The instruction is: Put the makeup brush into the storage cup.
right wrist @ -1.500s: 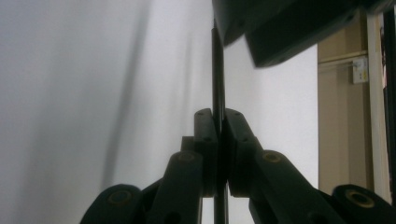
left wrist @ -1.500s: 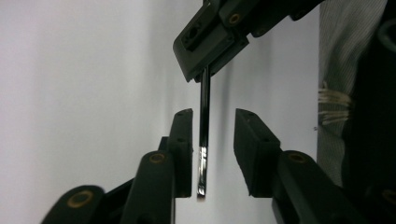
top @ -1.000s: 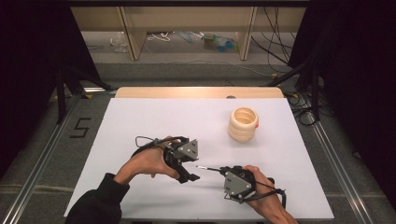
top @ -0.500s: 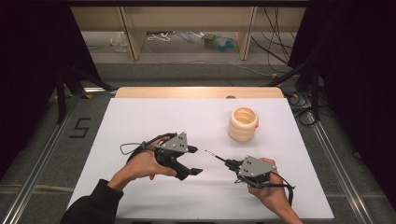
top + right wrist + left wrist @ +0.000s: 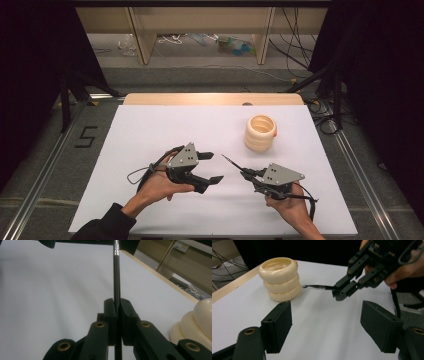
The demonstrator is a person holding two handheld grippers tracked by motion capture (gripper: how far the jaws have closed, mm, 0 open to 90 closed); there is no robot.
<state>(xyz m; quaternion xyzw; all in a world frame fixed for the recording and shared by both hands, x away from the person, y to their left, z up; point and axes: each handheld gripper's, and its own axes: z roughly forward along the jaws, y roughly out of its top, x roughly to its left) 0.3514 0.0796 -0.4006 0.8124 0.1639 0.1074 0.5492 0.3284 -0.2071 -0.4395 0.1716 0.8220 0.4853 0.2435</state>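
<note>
White table under dim light, dark curtains around. Right gripper at five o'clock, pinching a thin black brush aimed toward eleven. Left gripper at seven o'clock, spread and empty. Cream ringed holder at two o'clock, apparently vacant. Likely pickup done; placing in holder seemingly left.

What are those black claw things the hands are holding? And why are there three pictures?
A person holds one grabbing tool in each hand. One picture looks down from above the white table; the other two come from little cameras riding on each tool. The left tool is open and holds nothing. The right tool is pinched shut on a thin black brush, pointing toward the cream holder, which looks like stacked rings and stands on the table.
</note>
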